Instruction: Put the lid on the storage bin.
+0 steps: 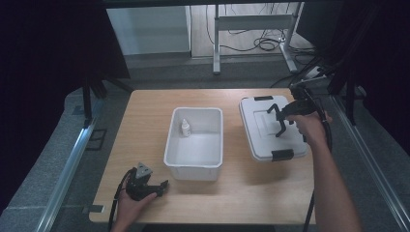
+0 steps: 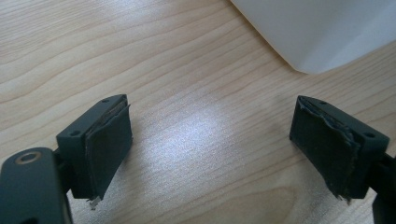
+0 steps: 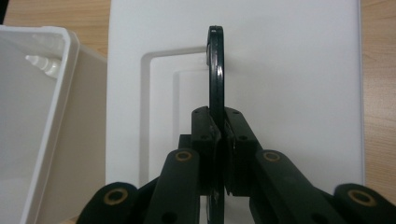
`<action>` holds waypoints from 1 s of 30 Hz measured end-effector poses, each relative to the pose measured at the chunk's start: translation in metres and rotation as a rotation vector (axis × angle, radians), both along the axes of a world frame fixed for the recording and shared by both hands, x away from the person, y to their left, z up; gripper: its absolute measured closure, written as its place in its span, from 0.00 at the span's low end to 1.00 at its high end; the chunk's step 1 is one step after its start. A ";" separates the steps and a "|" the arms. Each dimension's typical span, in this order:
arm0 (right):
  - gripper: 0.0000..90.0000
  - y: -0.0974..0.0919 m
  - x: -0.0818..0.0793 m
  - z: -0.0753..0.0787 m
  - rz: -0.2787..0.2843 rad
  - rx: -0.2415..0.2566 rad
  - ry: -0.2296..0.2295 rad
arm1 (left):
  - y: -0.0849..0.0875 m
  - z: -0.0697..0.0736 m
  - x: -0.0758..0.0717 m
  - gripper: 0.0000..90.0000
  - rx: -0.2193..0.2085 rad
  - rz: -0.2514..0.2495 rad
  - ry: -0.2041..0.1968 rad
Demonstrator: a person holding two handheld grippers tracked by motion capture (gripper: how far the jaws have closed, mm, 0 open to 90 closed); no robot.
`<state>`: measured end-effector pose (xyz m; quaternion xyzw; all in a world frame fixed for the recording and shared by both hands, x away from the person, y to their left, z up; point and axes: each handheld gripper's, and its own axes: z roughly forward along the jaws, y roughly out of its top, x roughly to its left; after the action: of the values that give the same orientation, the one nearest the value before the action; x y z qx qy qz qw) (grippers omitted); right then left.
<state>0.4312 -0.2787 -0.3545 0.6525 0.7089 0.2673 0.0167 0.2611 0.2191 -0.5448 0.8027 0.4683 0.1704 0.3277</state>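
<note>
Your right gripper [image 3: 218, 140] pinches the raised black handle [image 3: 215, 70] of the white lid [image 1: 272, 128], which lies on the table [image 1: 145, 111] right of the white bin [image 1: 194, 142]. Your left gripper [image 2: 210, 149] rests spread wide on the wood near the bin's front corner. A small white bottle [image 1: 185, 128] stands inside the bin; no writing is legible on it.

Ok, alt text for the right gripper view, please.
The right gripper is shut on the black handle of a white lid lying on a wooden table; an open white bin sits beside it.
</note>
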 end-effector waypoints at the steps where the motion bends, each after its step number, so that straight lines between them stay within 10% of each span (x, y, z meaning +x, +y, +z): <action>1: 0.95 -0.001 0.000 0.001 0.002 0.006 -0.003 | 0.000 0.000 0.000 0.14 0.000 0.000 0.000; 14: 0.94 0.003 -0.005 0.018 0.001 0.031 -0.022 | 0.000 0.000 0.000 0.14 0.000 -0.001 0.002; 30: 0.94 0.053 -0.004 0.039 0.047 0.057 -0.020 | 0.000 0.000 0.000 0.14 0.004 -0.005 0.004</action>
<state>0.4270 -0.2255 -0.3159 0.6330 0.7161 0.2940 -0.0011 0.2612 0.2195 -0.5445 0.8049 0.4664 0.1688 0.3257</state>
